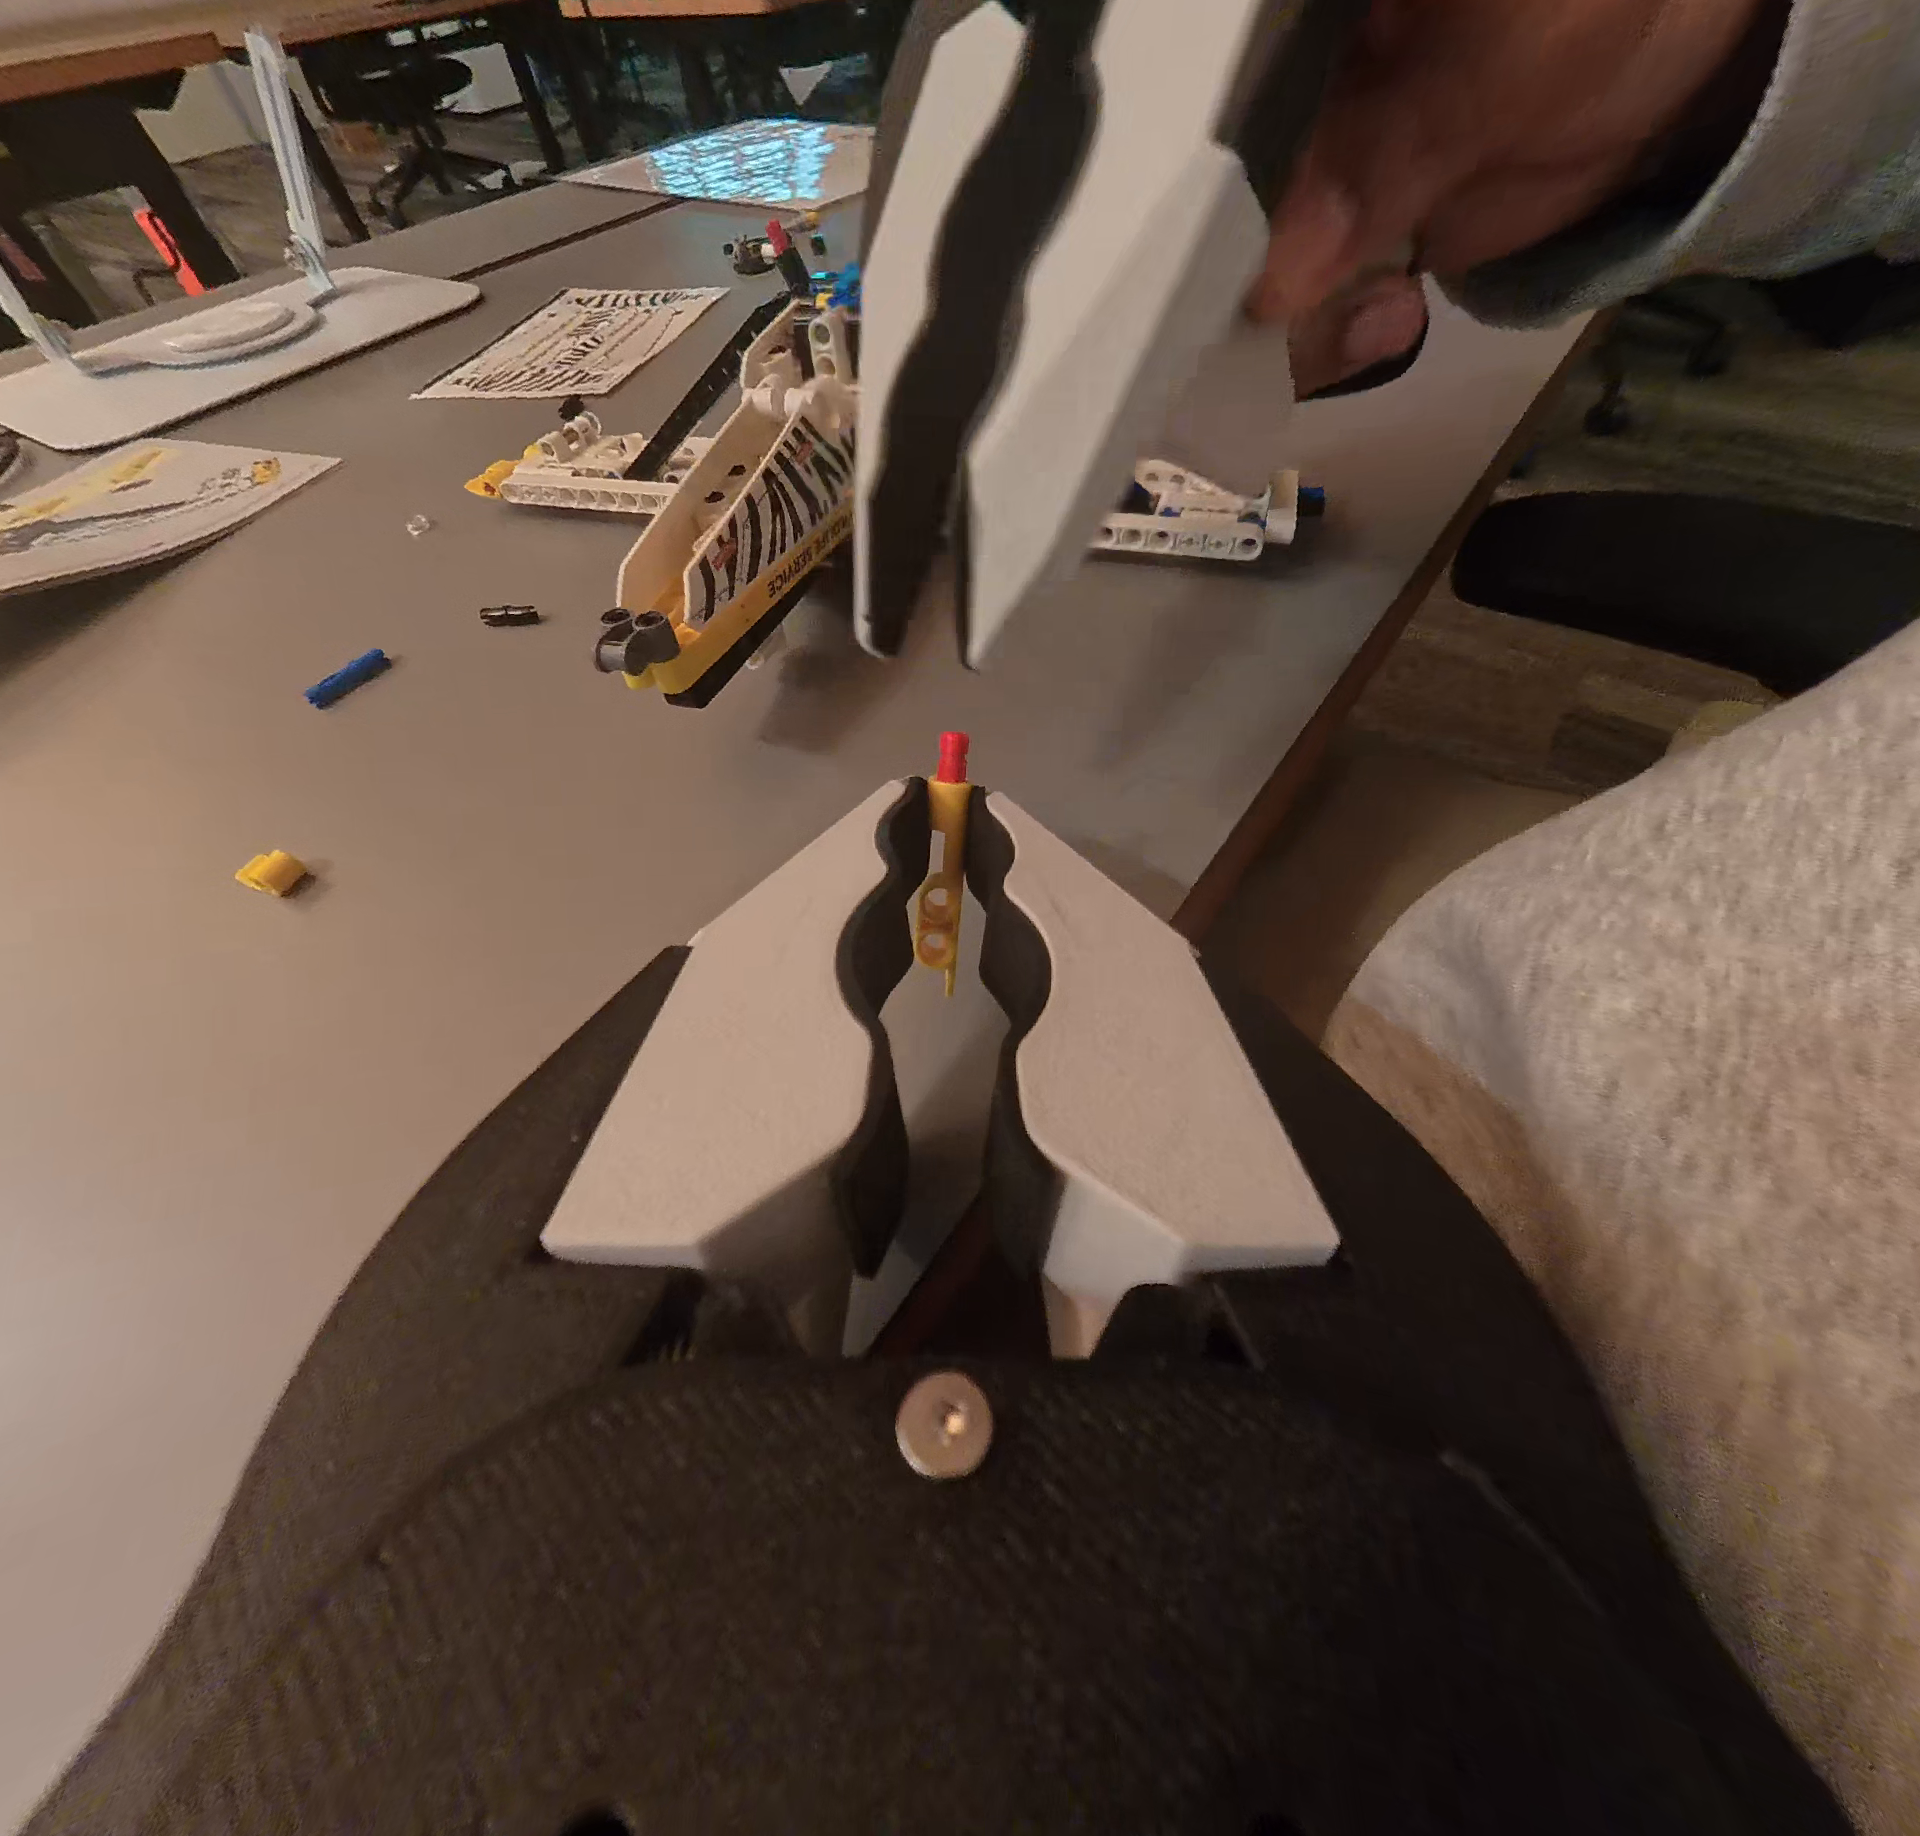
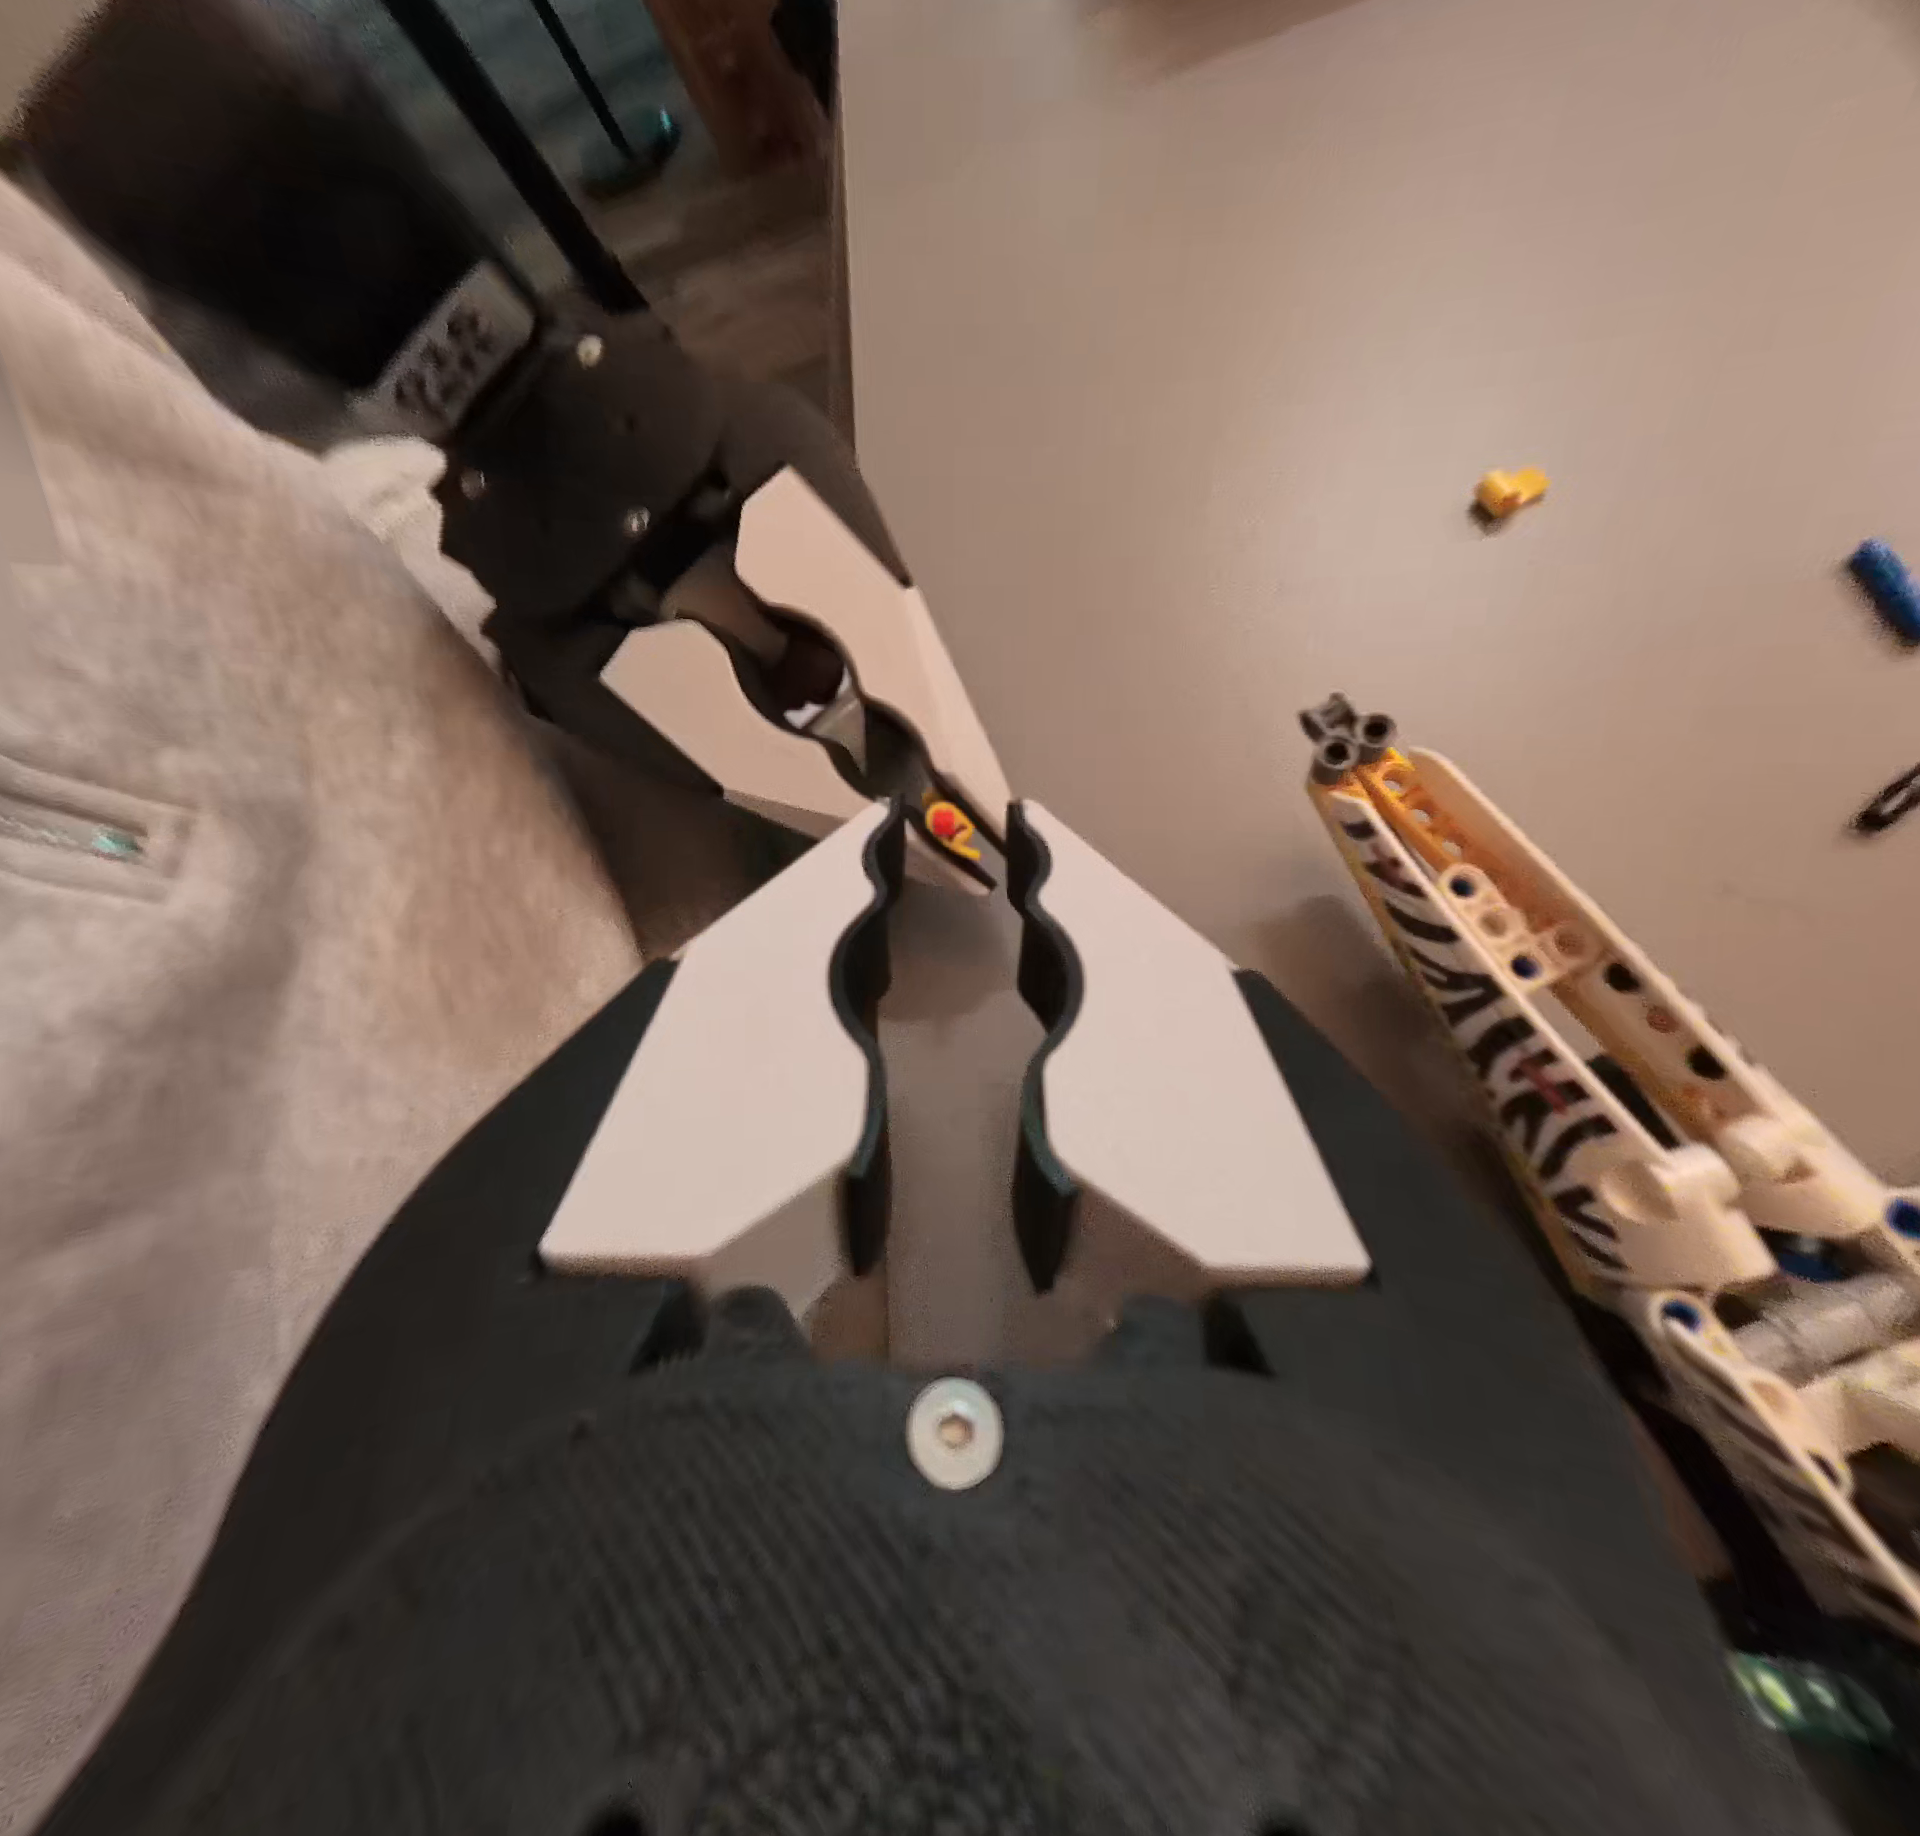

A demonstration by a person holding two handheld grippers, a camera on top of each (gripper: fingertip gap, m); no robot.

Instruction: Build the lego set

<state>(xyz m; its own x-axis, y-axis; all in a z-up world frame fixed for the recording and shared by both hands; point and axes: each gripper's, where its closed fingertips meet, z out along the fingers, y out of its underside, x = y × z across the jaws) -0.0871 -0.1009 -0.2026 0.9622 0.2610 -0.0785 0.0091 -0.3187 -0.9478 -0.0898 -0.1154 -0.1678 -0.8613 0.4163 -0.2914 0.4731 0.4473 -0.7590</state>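
1. Lego model (image 1: 748, 529): one long white hull with zebra stripes and a yellow-and-black lower edge, lying on the grey worktop (image 1: 260, 1007) at 12 o'clock from the left gripper (image 1: 948, 799).
2. Two white beam sub-assemblies (image 1: 592, 472) flank it.
3. Loose parts at 9 to 10 o'clock: one yellow connector (image 1: 272, 872), one blue pin (image 1: 346, 678), one black pin (image 1: 509, 615).
4. The left gripper's fingers are clamped on one slim yellow piece (image 1: 943, 893) tipped by a red pin (image 1: 952, 756).
5. The right gripper (image 2: 945, 830) has fingers apart, empty, just above that piece.
6. Fingers: matte grey shells, wavy black pads.
7. Two printed sheets (image 1: 577, 340) lie at 10 o'clock.
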